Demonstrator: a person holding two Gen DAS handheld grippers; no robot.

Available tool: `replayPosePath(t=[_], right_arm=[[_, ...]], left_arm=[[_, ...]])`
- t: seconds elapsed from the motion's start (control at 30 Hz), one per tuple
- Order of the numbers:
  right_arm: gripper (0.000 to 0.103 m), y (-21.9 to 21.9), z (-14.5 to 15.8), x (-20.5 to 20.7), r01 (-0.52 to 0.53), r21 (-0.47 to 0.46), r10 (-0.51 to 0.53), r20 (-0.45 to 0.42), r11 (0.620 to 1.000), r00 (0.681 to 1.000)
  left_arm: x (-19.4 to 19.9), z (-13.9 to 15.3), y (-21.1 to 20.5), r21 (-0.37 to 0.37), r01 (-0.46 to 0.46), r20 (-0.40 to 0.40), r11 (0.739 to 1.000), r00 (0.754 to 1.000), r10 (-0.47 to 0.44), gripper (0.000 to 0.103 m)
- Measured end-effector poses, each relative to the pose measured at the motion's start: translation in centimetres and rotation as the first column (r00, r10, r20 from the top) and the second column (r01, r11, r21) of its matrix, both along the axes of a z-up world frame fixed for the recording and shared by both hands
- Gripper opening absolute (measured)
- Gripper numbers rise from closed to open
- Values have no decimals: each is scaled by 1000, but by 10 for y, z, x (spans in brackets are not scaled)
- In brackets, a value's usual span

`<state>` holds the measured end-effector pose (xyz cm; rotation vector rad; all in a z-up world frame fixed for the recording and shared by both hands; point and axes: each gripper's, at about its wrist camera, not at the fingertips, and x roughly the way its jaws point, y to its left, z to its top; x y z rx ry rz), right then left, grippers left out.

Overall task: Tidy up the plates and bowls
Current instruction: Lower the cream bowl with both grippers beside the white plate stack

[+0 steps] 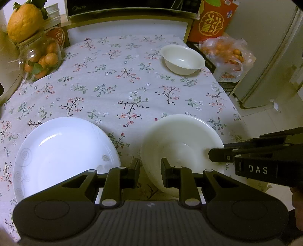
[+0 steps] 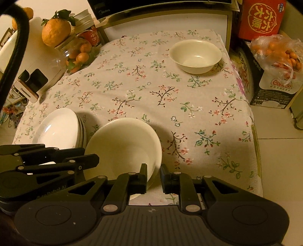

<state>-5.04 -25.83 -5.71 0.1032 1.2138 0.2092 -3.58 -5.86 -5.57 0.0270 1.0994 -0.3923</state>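
A cream bowl [image 1: 181,140] sits near the table's front edge, also in the right wrist view [image 2: 121,143]. My left gripper [image 1: 150,173] is slightly open with its jaws astride the bowl's left rim. My right gripper [image 2: 153,177] is slightly open with its jaws astride the bowl's right rim; it shows in the left wrist view [image 1: 223,155]. A stack of white plates [image 1: 64,151] lies just left of the bowl, also in the right wrist view [image 2: 58,128]. A second cream bowl [image 1: 182,59] stands at the far right, also in the right wrist view [image 2: 195,55].
A floral cloth covers the table [image 1: 113,90]. A glass jar of oranges [image 1: 40,56] with a large citrus on top stands at the far left. A red box [image 2: 261,19] and a bag of oranges [image 2: 278,54] sit off the far right. A microwave [image 1: 121,9] stands behind.
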Motion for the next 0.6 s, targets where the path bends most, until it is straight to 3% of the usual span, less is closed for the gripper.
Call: replayPosePath(t=[0.27,0.6], right_arm=[[20,1,4,0,4,-33,-3,30,999,1000],[39,-2,12,2,23,-84,-16,86,996,996]], left_arm=[[1,1,0,0,-12,7,1000,1000,12,21],[6,8,0,-17,-38,23,999,999,39,24]])
